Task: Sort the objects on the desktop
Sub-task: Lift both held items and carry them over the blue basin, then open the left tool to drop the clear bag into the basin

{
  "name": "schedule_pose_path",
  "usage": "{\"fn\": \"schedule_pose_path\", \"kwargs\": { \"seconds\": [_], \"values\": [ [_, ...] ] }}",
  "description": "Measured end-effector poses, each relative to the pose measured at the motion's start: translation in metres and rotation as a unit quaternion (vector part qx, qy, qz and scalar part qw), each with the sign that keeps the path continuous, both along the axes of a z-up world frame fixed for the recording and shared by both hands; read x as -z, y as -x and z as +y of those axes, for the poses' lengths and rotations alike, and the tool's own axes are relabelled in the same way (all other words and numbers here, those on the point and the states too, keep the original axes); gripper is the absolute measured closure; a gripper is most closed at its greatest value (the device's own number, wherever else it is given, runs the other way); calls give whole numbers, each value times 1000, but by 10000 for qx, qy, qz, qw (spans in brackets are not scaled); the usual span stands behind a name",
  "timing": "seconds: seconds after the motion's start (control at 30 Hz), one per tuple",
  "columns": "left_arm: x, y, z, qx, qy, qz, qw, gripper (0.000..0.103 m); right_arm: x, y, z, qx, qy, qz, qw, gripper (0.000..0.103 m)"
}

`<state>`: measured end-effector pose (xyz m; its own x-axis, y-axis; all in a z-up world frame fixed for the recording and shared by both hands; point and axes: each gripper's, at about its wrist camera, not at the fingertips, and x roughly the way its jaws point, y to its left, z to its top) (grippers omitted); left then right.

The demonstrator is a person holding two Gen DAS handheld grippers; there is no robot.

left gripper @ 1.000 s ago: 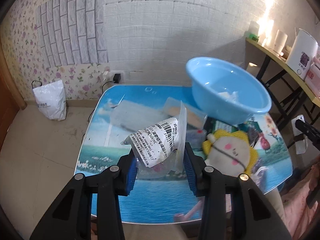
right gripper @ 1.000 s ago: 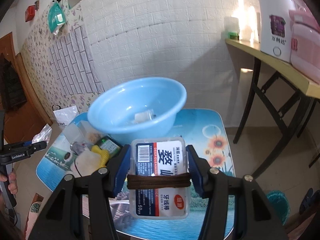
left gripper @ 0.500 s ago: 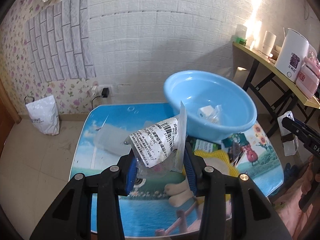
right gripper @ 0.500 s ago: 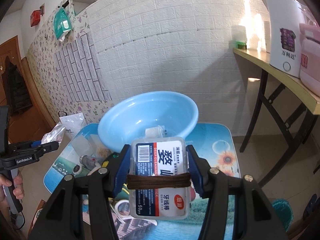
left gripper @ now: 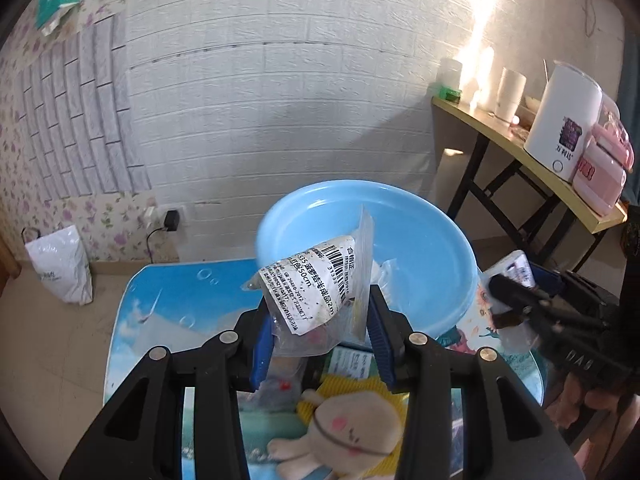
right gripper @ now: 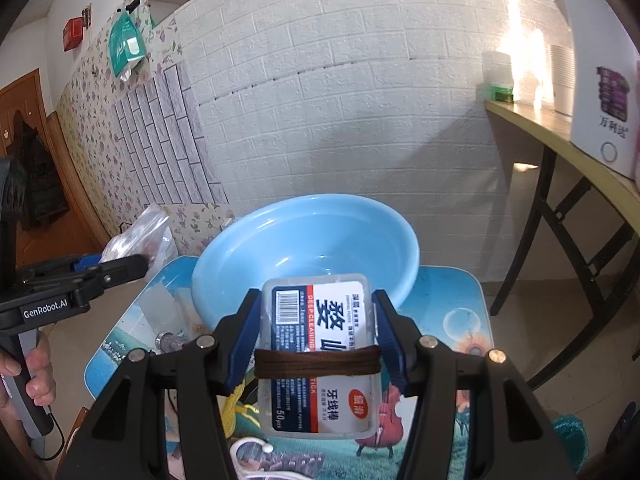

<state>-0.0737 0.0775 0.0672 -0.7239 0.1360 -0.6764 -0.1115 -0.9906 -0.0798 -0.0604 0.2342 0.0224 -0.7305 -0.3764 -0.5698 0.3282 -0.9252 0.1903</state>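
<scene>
The left gripper [left gripper: 320,328] tilts downward over the low table, its blue-padded jaws narrowly parted and clamped on a crinkled clear plastic packet with a white barcode label [left gripper: 320,288], held in front of the round light-blue plastic basin [left gripper: 424,280]. The right gripper [right gripper: 316,336] also angles down, jaws set wider and pressed on a clear rectangular floss-pick box with a blue, white and red label and a brown band around it [right gripper: 320,348], just short of the basin's near rim. A hand [right gripper: 38,372] grips the left tool's handle. The packet's contents are hard to make out; the basin's bottom is partly hidden. A beige plush toy on a yellow cloth [left gripper: 352,432] lies on the table with a printed blue landscape top [left gripper: 168,300], before a white brick-patterned wall [left gripper: 280,80].
</scene>
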Motion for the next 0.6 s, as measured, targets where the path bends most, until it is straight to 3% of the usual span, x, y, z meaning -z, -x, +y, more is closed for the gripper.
{"fn": "schedule_pose_path", "kwargs": {
  "seconds": [0.3, 0.6],
  "values": [
    [24, 42, 24, 271, 72, -255, 9993, 62, 23, 33, -10, -107, -173, -175, 9996, 49],
    [49, 67, 27, 251, 218, -520, 9981, 62, 32, 60, -11, -204, -133, -224, 9995, 49]
  ]
}}
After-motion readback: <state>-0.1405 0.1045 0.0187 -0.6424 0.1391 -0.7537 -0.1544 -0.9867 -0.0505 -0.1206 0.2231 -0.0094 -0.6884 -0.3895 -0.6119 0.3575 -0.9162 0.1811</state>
